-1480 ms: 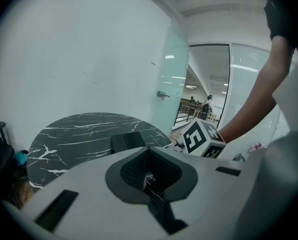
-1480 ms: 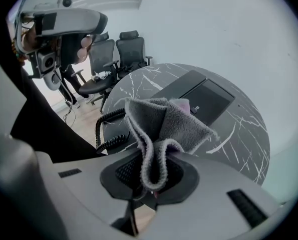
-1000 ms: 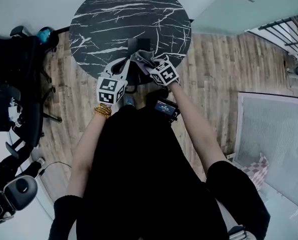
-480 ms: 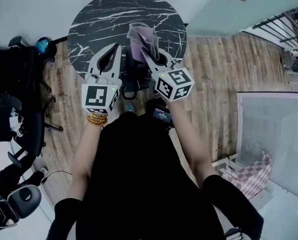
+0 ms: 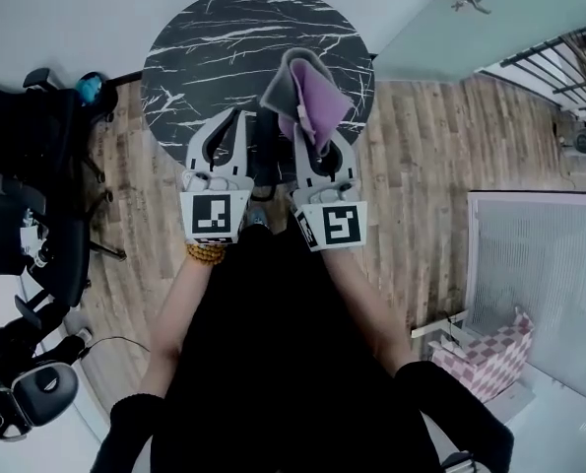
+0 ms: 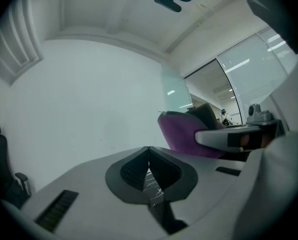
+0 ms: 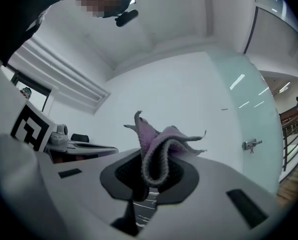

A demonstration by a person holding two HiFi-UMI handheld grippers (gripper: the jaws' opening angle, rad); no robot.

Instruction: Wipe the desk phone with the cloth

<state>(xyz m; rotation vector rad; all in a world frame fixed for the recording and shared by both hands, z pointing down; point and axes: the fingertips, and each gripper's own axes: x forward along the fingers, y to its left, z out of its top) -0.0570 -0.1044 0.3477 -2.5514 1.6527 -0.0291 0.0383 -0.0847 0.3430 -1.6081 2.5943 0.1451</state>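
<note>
My right gripper (image 5: 304,134) is shut on a purple and grey cloth (image 5: 308,95), which stands bunched up out of the jaws over the near part of the round table. In the right gripper view the cloth (image 7: 158,145) folds over between the pads of the right gripper (image 7: 149,178). My left gripper (image 5: 235,118) is held beside it on the left, shut with nothing in it; its pads meet at the tip of the left gripper (image 6: 149,156). The cloth (image 6: 181,133) shows to its right. A dark shape (image 5: 264,156) lies between the grippers; I cannot tell if it is the phone.
The round black marble table (image 5: 214,37) stands on a wood floor against a white wall. Black office chairs (image 5: 27,166) crowd the left side. A glass partition (image 5: 539,274) and a checked pink item (image 5: 491,361) are at the right.
Both grippers have come up from low at the table's near edge and now point up side by side. The cloth has risen with the right gripper and spread open.
</note>
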